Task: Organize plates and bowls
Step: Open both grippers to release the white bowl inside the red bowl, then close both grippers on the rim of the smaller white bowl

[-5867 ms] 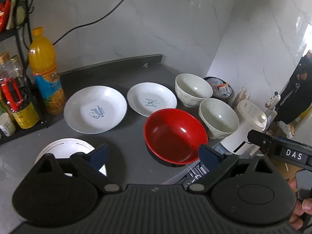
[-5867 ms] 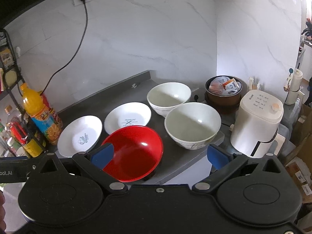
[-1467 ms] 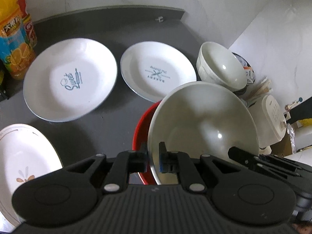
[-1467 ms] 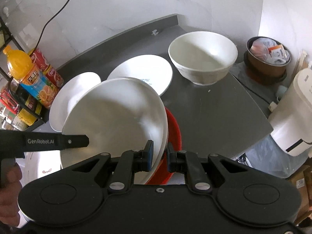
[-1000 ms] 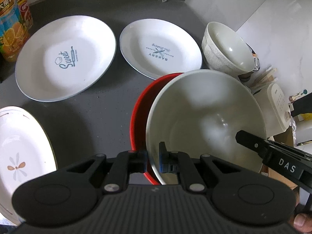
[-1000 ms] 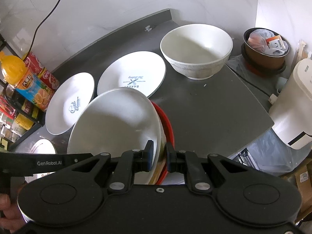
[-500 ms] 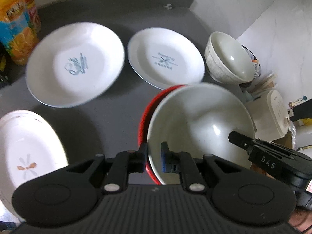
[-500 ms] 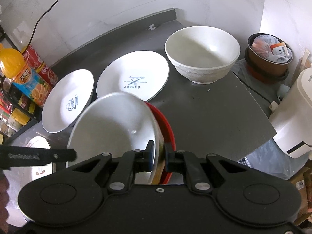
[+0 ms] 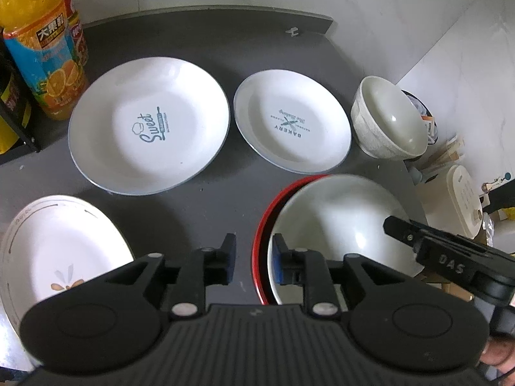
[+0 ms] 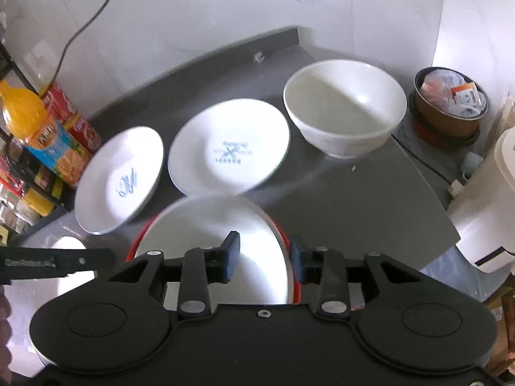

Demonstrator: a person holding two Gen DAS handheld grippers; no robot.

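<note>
White bowl [image 9: 338, 222], nested in the red bowl [image 9: 262, 234], looks rigid, glossy, chip-prone; both grippers [image 9: 252, 259] [image 10: 264, 257] stand released astride its six-o'clock rim, the best hold.

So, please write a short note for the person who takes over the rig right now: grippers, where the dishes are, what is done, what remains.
Left gripper: open, straddling the near rim of the nested bowls, holding nothing.
Right gripper: open, astride the same stack's rim on its side, holding nothing.
Done: one white bowl sits inside the red bowl at the counter's front edge.
Left: the second white bowl stands alone at the back right. Three plates lie separately: the Sweet plate, the Bakery plate and the flower plate. None is stacked yet.
</note>
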